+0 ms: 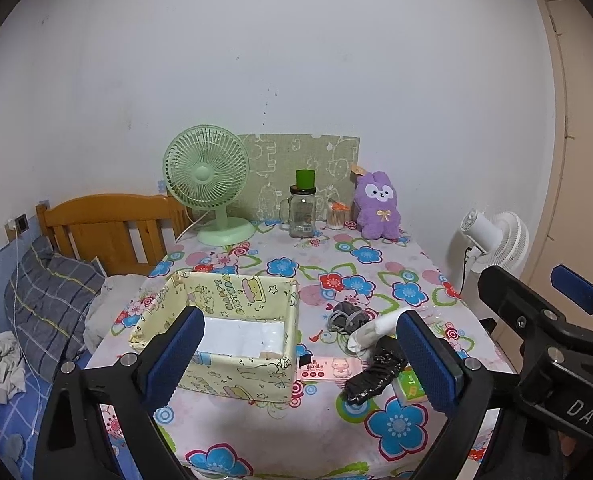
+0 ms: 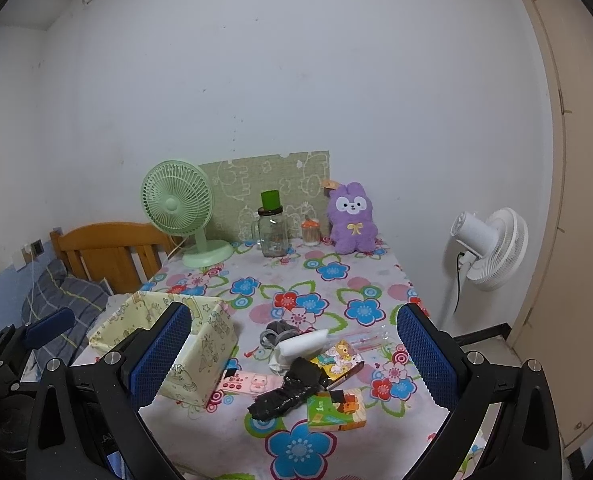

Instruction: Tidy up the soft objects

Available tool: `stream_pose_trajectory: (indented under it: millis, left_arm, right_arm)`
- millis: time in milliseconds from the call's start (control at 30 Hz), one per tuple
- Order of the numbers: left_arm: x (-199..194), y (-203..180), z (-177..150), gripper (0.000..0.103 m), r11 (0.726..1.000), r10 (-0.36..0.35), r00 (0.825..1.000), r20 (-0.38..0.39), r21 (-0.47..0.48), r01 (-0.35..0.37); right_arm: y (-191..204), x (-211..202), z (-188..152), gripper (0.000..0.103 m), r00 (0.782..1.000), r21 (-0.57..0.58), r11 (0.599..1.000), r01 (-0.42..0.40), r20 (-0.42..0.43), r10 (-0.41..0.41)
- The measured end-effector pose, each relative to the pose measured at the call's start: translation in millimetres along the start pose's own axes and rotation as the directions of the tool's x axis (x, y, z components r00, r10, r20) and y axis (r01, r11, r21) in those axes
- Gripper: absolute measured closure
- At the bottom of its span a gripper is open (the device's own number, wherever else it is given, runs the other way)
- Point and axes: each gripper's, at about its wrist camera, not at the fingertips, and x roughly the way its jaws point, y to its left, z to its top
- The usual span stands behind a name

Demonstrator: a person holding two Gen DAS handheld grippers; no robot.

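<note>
Light, limp and easy to crush: the grey rolled socks (image 2: 277,330), the white soft roll (image 2: 302,342) and the crumpled black plastic bag (image 2: 286,394), heaped together near the front right of the table (image 2: 376,276), just right of the yellow fabric storage box (image 2: 208,354). No risk of breakage, judging by the look; likely to sag, unroll or trail once lifted. Best taken across the thickest bunched part, with a firm pinch, not at a loose edge. Black bag probably slippery and rustly, so worth gathering at a fold.

Socks dark grey with paler bands, curled into a loose knot. White piece smooth and tube-like, lying across the socks' near side and touching the bag. Bag glossy, wrinkled, stretched toward the front edge. Mixed in with stiffer things: a pink cartoon remote (image 2: 248,384), a colourful picture card (image 2: 338,360), a green and orange small box (image 2: 336,408).

Box open-topped, cloth-walled, soft-sided, showing a white lining at its bottom in the left wrist view; apparently the place for the soft things.

Purple plush rabbit (image 2: 350,220) upright at the far edge, well apart from the heap.

Left gripper (image 1: 300,360) spread wide, holding nothing, above the front edge. Right gripper (image 2: 294,354) likewise spread and empty, framing the heap.
</note>
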Motion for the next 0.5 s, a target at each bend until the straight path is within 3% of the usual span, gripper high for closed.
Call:
stream_pose_trajectory:
  millis: [500]
  left_arm:
    - [-0.2,4.0,-2.4,0.005,1.000,0.011,1.000,-0.011,-0.004,-0.011]
  right_arm:
    - [1.0,-1.7,-2.4,0.000,1.000,-0.007,1.000,0.017,0.002,-0.017]
